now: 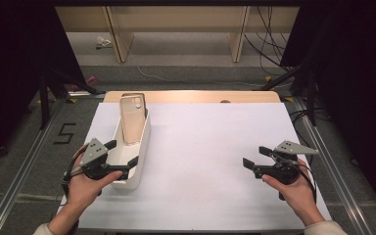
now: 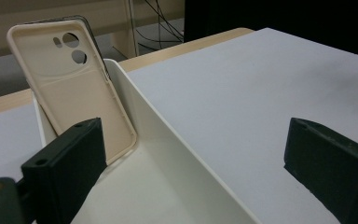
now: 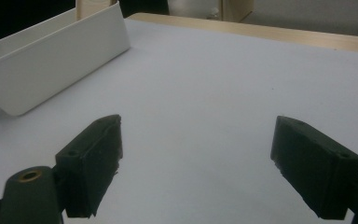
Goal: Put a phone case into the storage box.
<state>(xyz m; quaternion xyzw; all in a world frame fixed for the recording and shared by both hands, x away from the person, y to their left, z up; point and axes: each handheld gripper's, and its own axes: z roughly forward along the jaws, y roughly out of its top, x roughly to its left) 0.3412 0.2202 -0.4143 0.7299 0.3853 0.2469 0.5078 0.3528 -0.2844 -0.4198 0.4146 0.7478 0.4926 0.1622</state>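
A beige phone case (image 1: 132,119) (image 2: 70,88) leans upright against the far end of a long white bin (image 1: 144,142) (image 2: 168,135) at the table's left, its camera cut-outs at the top. My left gripper (image 1: 124,152) (image 2: 193,140) is open at the bin's near end. It straddles the bin's right wall, with one jaw inside and the other over the table, and holds nothing. My right gripper (image 1: 253,155) (image 3: 198,135) is open and empty, low over the white table top (image 1: 205,142) at the right. The white bin (image 3: 51,60) lies far to its left.
The table's wooden far edge (image 1: 191,96) runs along the back. Beyond it are wooden shelf legs (image 1: 117,39) and cables on the floor (image 1: 269,49). Dark stands flank both sides. A "5" (image 1: 64,133) is marked on the floor at the left.
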